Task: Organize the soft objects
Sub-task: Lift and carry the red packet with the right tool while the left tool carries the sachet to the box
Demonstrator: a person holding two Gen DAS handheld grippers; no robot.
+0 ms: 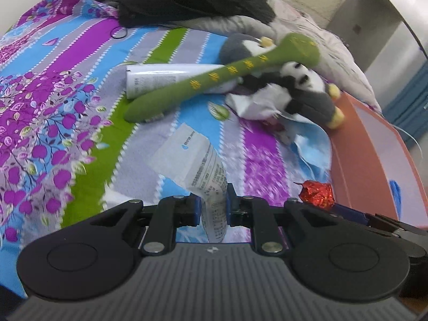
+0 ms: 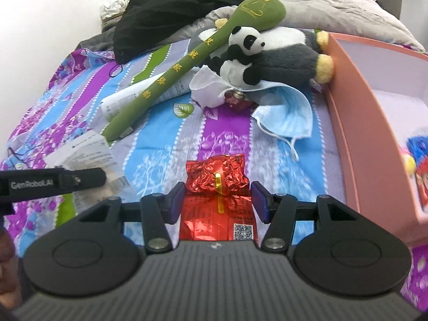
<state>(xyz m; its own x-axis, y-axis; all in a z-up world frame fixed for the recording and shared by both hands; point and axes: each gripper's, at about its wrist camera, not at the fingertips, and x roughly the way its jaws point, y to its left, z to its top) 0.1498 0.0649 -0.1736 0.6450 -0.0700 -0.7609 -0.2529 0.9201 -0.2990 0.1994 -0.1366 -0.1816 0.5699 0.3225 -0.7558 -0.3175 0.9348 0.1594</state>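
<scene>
My left gripper point(image 1: 212, 206) is shut on a white printed packet point(image 1: 195, 165) and holds it over the bed. My right gripper point(image 2: 218, 202) is shut on a red foil packet point(image 2: 218, 192), also seen in the left wrist view point(image 1: 317, 194). A green plush stick point(image 2: 187, 64) leans across a white tube point(image 2: 128, 96). A panda plush point(image 2: 242, 53) and a grey penguin plush point(image 2: 291, 61) lie behind it. A blue face mask point(image 2: 286, 115) and a white cloth point(image 2: 208, 88) lie in front of the plushes. A pink box point(image 2: 355, 133) stands at the right.
The bed has a striped purple, blue and green floral sheet point(image 2: 149, 165). A black garment point(image 2: 171, 8) and a grey quilt point(image 2: 334, 13) lie at the back. A small red wrapper point(image 2: 236, 100) sits by the white cloth. The pink box holds colourful items point(image 2: 420, 157).
</scene>
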